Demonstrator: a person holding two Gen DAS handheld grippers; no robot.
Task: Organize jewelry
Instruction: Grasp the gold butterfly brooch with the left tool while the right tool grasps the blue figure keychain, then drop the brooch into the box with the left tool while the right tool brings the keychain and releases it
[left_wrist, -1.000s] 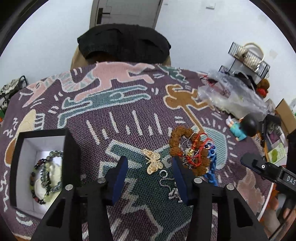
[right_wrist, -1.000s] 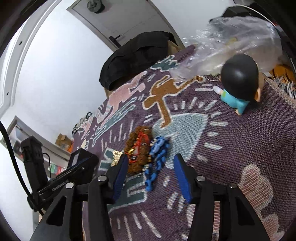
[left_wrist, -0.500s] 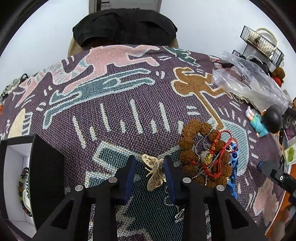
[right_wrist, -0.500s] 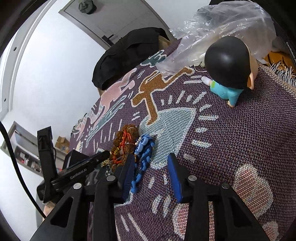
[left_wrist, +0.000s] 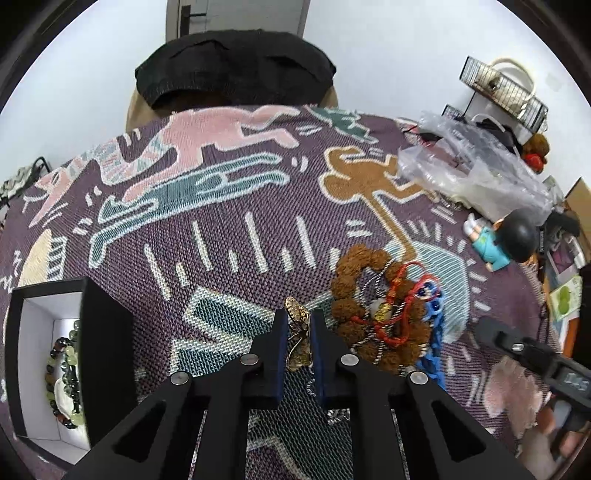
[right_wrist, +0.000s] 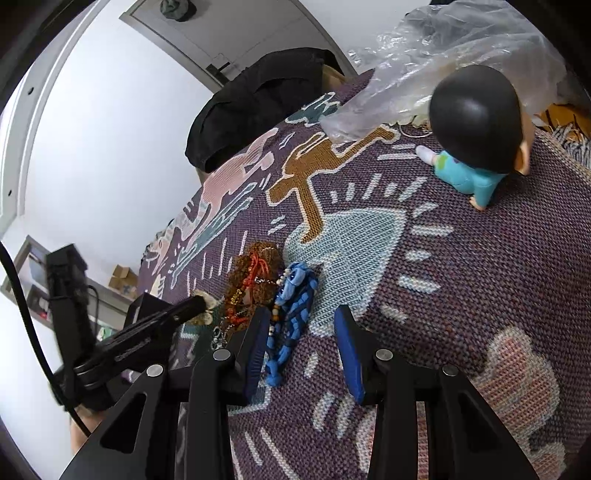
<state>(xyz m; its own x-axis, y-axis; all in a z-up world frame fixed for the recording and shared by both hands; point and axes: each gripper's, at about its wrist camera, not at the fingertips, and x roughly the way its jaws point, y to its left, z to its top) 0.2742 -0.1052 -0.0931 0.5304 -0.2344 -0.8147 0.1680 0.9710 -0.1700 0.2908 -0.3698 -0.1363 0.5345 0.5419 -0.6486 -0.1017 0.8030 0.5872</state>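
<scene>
Left wrist view: your left gripper (left_wrist: 299, 334) is closing, jaws pinching the gold butterfly pendant (left_wrist: 298, 339), its long axis along the fingers, just beside the brown bead bracelet (left_wrist: 373, 317). Open cloth (left_wrist: 229, 229) lies ahead. Your right gripper (right_wrist: 301, 341) stands spread around the blue bracelet (right_wrist: 291, 317).

Even bright light, fisheye-warped edges, slight blur

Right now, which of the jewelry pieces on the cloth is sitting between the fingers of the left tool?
The gold butterfly piece. The left tool is closing around it, while the brown bead bracelet and the blue cord piece lie untouched beside it.
</scene>
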